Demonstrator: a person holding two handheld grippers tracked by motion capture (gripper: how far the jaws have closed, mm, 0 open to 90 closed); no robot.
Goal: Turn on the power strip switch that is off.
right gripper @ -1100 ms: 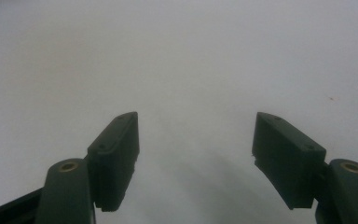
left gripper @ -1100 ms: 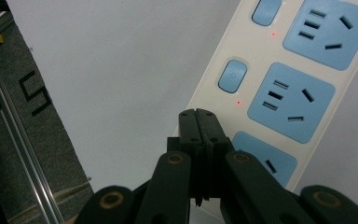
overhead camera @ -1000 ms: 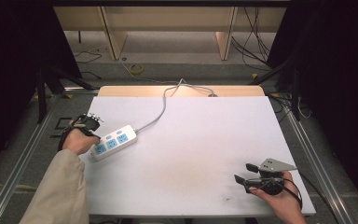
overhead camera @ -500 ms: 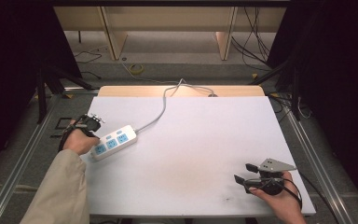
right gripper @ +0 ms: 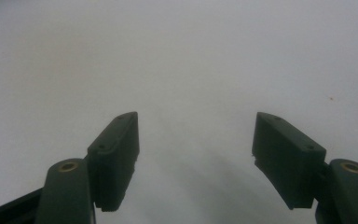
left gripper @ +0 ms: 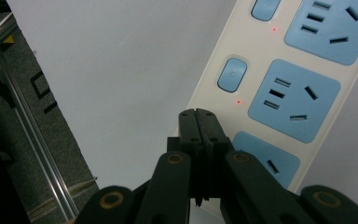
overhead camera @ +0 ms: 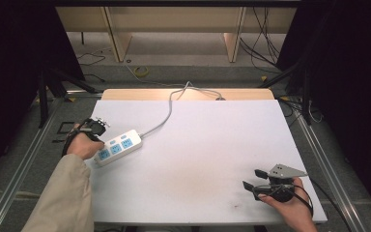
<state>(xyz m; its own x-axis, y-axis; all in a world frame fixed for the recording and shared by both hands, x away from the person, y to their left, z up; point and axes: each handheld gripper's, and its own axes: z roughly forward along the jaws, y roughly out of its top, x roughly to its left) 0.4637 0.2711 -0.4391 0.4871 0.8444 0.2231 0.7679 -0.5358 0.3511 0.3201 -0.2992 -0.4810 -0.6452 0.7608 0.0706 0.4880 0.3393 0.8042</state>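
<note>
Left gripper view puts our left gripper (left gripper: pixel 198 116) with its jaws pressed together on nothing, tips poised over the power strip (left gripper: pixel 279 93) just short of a blue switch button (left gripper: pixel 232 74), which we judge suits pressing. Our right gripper (overhead camera: pixel 252 180) rests spread and empty near the table (overhead camera: pixel 212 145) corner, well apart from the strip at the left edge.
</note>
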